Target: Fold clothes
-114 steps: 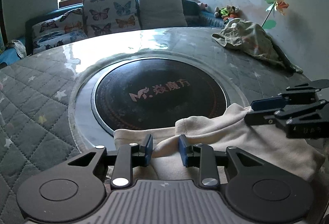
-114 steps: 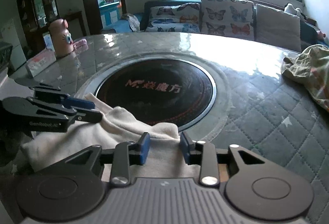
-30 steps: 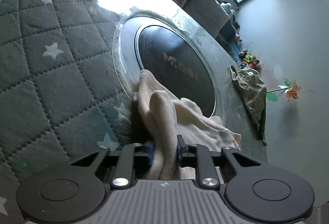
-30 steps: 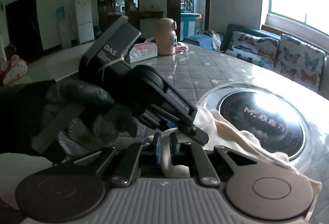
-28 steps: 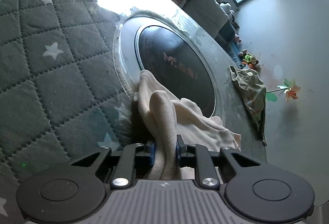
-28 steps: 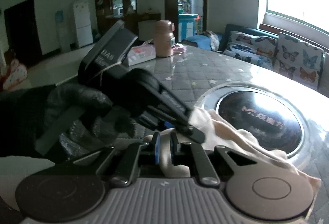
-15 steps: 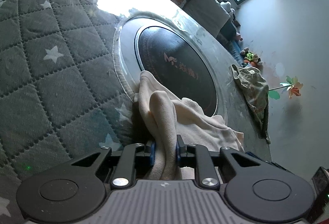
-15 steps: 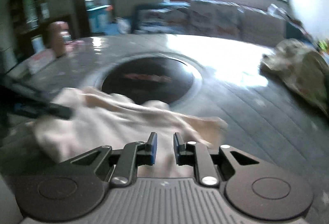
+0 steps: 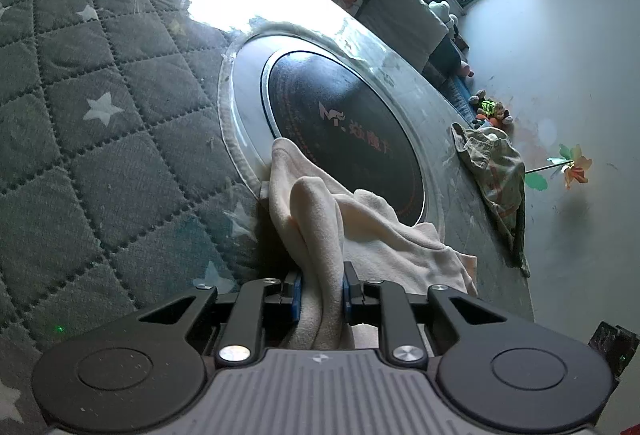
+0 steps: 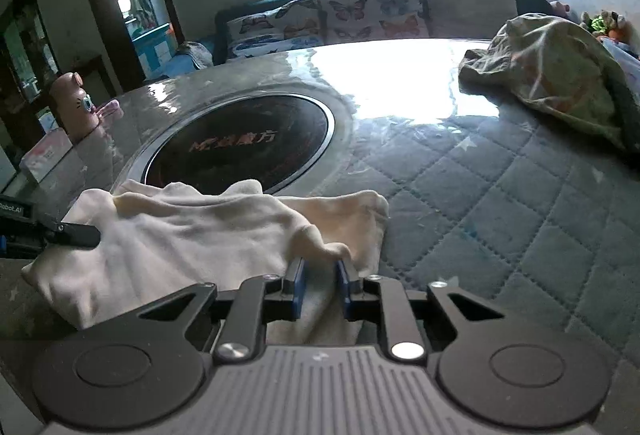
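A cream garment (image 9: pixel 372 231) lies crumpled on the quilted grey table cover, its far edge over the rim of the round black insert (image 9: pixel 344 127). My left gripper (image 9: pixel 322 277) is shut on a raised fold at the garment's left end. In the right wrist view the same cream garment (image 10: pixel 192 235) spreads to the left. My right gripper (image 10: pixel 320 271) is closing on a bunched fold near its right edge, and the cloth fills the gap between the blue pads. A finger of the left gripper (image 10: pixel 76 235) pokes in from the left, on the cloth.
An olive patterned garment (image 10: pixel 560 75) lies heaped at the table's far right. A pink bottle (image 10: pixel 76 99) and a tissue box (image 10: pixel 44 155) stand at the far left edge. Butterfly cushions (image 10: pixel 372 7) line the sofa behind. A pinwheel flower (image 9: pixel 576 167) leans on the wall.
My right gripper swung away from beside the left gripper, across to the garment's right side, and now has a new fold between its pads. The left gripper kept still with its fold.
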The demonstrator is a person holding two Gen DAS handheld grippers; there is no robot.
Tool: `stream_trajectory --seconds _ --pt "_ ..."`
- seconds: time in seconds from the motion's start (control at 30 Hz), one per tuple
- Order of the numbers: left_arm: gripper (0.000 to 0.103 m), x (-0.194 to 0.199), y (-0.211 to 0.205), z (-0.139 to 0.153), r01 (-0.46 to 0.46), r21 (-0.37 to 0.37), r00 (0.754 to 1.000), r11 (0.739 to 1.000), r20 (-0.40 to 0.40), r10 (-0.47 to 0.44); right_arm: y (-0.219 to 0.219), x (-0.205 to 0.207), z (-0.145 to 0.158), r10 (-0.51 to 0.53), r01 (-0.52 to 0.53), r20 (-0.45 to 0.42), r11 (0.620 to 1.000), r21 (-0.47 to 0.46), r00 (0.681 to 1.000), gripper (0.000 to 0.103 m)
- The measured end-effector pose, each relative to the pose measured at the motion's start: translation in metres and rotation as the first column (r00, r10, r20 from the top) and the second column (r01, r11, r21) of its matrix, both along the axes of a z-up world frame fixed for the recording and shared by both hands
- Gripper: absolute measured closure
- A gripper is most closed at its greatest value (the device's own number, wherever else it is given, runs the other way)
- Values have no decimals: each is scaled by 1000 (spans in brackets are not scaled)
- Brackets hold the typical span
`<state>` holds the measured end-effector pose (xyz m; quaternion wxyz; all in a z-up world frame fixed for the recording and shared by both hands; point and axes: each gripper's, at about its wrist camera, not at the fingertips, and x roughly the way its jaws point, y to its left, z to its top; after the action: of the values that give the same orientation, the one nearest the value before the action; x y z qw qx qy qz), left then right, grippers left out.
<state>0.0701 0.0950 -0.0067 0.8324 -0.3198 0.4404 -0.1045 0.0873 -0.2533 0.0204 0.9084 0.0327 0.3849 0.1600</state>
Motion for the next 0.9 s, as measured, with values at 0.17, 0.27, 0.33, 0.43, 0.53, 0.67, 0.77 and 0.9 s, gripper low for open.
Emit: stream_trajectory --seconds 0.17,0.27,0.33,0.43,0.53,0.67,0.77,0.9 --pt "83 -1 -1 1 9 15 1000 1000 10 -9 1 -1 12 1 -1 68 1000 -12 998 99" --pt "83 -3 0 0 10 14 1000 1000 16 -10 4 2 14 8 -4 92 999 -38 996 99" --pt "83 -4 0 -1 8 11 1000 1000 18 -9 7 9 7 7 -3 73 998 -61 997 99" --pt "83 -4 -1 0 7 14 1000 1000 16 -7 6 11 -3 5 -1 52 997 -82 999 97" --pt "83 -5 -3 1 8 23 1000 1000 18 -9 6 -1 11 21 -15 74 997 -80 997 92" --pt "83 -5 -2 0 6 19 1000 1000 17 -6 12 -26 28 105 -96 97 991 -88 990 92" --pt "83 -5 -1 0 5 14 1000 1000 18 -5 21 -43 24 166 -157 70 982 -109 984 93" --pt "83 -5 -1 -1 5 16 1000 1000 19 -6 21 -45 7 154 -148 35 981 -128 987 93"
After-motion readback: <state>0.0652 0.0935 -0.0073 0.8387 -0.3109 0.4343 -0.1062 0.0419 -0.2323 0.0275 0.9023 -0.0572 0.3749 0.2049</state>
